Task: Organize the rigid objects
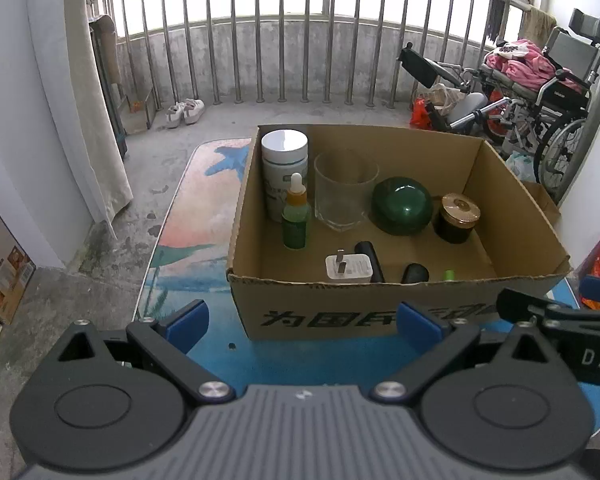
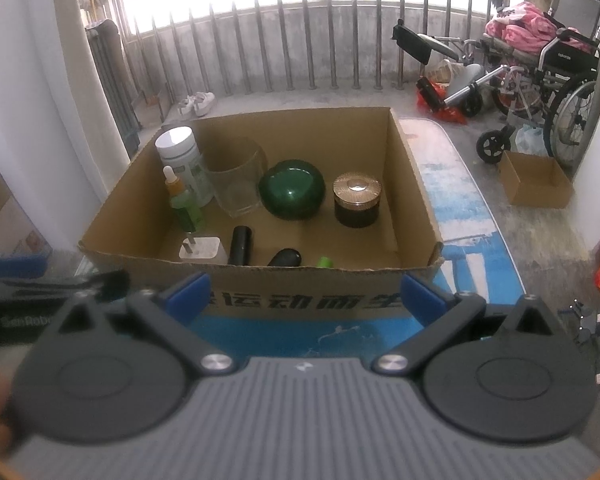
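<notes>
An open cardboard box stands on a blue patterned table. Inside are a white-capped bottle, a green dropper bottle, a clear glass, a dark green round object, a gold-lidded jar, a white charger plug, a black cylinder and small dark and green items. My left gripper and right gripper are open and empty, in front of the box.
A wheelchair with pink cloth stands at the back right by the railing. A small cardboard box lies on the floor at right. White shoes sit by the railing. A curtain hangs at left.
</notes>
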Action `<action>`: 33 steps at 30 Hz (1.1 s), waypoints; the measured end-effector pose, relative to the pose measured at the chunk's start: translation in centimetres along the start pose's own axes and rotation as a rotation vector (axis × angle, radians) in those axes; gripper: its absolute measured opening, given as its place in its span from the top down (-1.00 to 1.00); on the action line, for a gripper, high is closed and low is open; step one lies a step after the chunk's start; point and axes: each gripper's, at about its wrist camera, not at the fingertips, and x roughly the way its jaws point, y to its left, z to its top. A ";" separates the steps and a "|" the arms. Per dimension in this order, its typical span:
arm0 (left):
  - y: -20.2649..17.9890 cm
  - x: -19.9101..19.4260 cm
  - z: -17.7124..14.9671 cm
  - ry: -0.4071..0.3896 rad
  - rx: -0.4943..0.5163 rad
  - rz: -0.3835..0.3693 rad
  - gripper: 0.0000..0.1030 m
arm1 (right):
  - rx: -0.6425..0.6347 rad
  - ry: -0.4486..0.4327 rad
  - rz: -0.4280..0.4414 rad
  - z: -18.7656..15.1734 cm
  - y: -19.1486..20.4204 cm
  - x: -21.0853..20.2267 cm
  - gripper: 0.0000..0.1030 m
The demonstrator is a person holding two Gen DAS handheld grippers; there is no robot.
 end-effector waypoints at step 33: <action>-0.4 -0.2 -0.7 0.009 0.005 0.001 -0.95 | -0.004 0.019 0.001 -0.8 -0.1 -0.5 -0.98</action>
